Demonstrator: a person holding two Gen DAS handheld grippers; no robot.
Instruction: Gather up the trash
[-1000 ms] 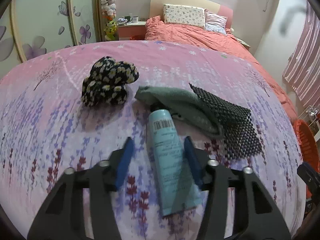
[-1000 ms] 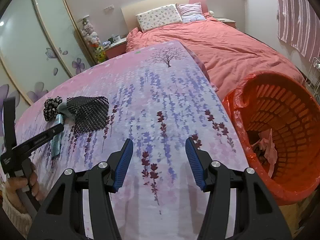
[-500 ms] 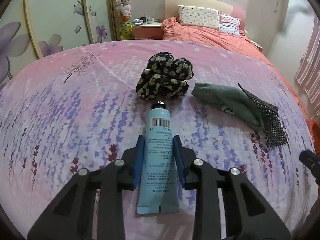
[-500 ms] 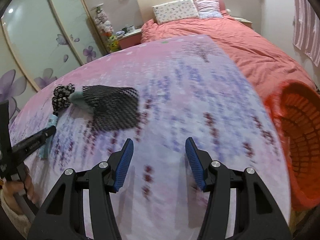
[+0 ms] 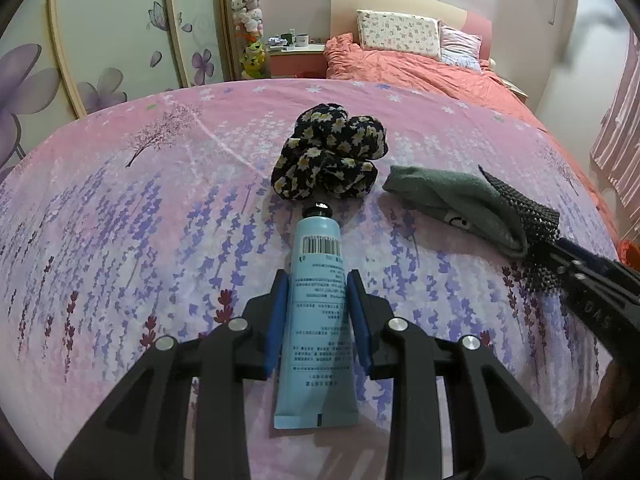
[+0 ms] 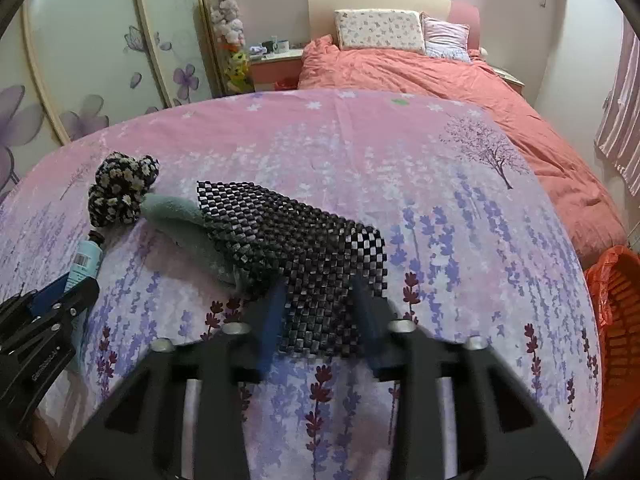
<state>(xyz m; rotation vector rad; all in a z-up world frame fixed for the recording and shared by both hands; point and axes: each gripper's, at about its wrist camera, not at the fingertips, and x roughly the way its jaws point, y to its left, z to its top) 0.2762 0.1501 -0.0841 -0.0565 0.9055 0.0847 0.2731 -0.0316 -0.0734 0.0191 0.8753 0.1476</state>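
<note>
Left gripper [image 5: 316,300] clenched on tube [image 5: 318,320] (for basket [image 6: 616,340]); right gripper [image 6: 320,308] straddles mesh mat [image 6: 304,248], grip unclear.

Left gripper [image 5: 316,312] low over the bed, blue pads [image 5: 276,320] pressed against both sides of a tube, fingers pointing forward. Right gripper [image 6: 320,312] also low, jaws partly spread, straddling the near edge of a mesh mat, motion-blurred; contact unclear. Right gripper tip also visible at right edge of left wrist view.
</note>
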